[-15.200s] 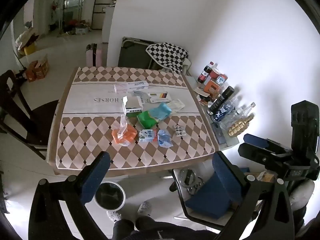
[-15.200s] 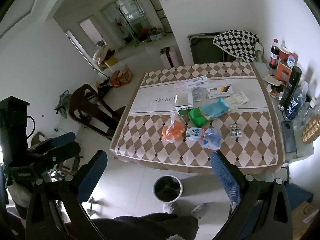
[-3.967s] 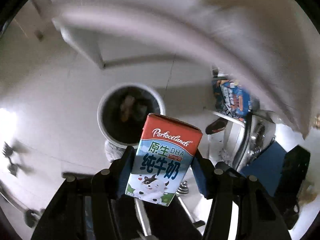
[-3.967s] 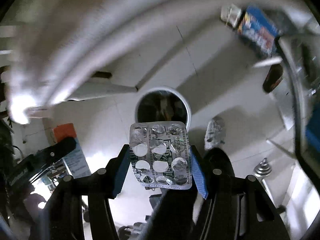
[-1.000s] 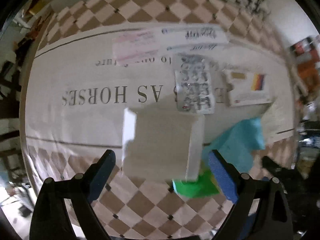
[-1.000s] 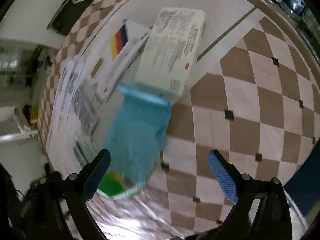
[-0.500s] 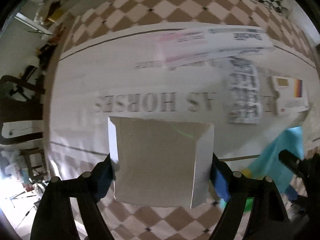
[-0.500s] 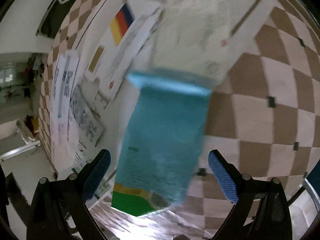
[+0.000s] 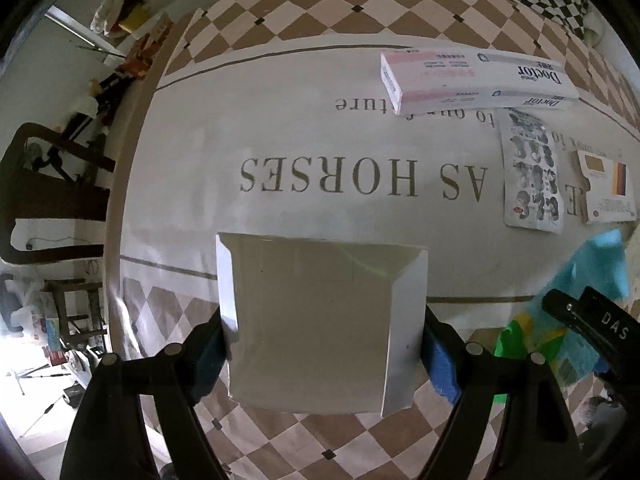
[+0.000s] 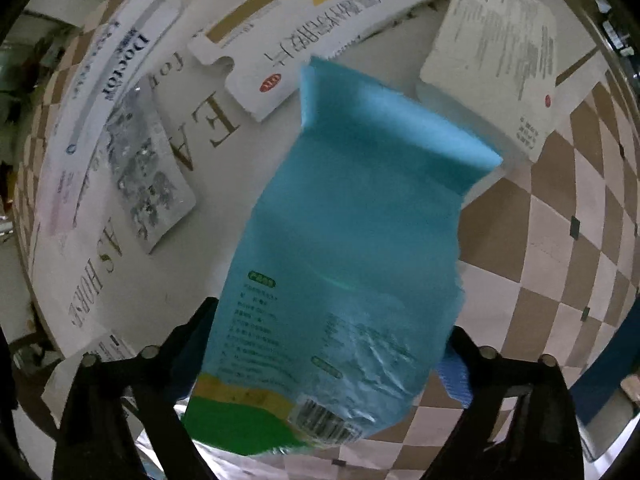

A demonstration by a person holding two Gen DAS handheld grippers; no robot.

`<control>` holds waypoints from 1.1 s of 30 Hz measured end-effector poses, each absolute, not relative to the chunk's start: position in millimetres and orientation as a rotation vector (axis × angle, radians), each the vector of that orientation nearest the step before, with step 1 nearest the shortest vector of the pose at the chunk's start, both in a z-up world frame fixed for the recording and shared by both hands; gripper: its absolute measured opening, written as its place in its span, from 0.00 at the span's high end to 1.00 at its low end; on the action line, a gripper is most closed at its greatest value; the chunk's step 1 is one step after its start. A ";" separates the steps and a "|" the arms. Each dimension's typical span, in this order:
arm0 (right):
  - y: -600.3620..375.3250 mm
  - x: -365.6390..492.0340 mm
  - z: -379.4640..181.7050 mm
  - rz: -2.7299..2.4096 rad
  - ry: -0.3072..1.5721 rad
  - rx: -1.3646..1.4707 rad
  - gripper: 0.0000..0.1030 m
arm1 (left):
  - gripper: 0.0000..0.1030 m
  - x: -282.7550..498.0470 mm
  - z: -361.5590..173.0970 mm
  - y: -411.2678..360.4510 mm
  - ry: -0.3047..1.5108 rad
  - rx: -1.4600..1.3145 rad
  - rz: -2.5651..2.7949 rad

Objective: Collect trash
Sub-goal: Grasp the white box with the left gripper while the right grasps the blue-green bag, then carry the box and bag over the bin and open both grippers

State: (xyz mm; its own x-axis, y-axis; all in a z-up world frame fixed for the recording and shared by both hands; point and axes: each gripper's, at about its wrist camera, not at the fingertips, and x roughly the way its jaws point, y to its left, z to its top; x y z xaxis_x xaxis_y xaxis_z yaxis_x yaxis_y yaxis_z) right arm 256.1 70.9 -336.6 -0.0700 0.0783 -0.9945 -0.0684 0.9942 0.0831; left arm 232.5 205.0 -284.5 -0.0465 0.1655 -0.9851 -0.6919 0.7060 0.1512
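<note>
Left wrist: left gripper pads pressed against white box at 6 o'clock on tablecloth; "HORSES" lettering readable here only
Right wrist: right gripper has just been closing, blue packet between its jaws; grip unclear; leaflet at 1 o'clock

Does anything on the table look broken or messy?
Yes. The white box between the left gripper's fingers stands open, flaps sticking out. The blue bag between the right gripper's fingers is torn along its top edge and crinkled. A blister pack and flattened cartons lie scattered nearby.
</note>
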 end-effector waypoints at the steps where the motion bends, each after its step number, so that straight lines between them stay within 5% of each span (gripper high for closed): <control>1: 72.8 253.1 -335.4 0.127 1.624 -0.002 0.17 | 0.21 227.9 -282.1 203.7 1.453 -0.465 0.737; 5: 72.2 241.8 -329.1 0.194 1.607 -0.041 0.31 | 0.21 207.2 -270.3 198.5 1.417 -0.464 0.740; 24: 40.2 37.2 -213.3 0.475 1.081 -0.397 0.33 | 0.21 24.7 -173.9 124.5 1.146 -0.354 0.619; 33: -41.3 -98.8 -211.1 0.469 1.195 -0.279 0.33 | 0.21 -75.9 -180.2 81.9 1.163 -0.363 0.521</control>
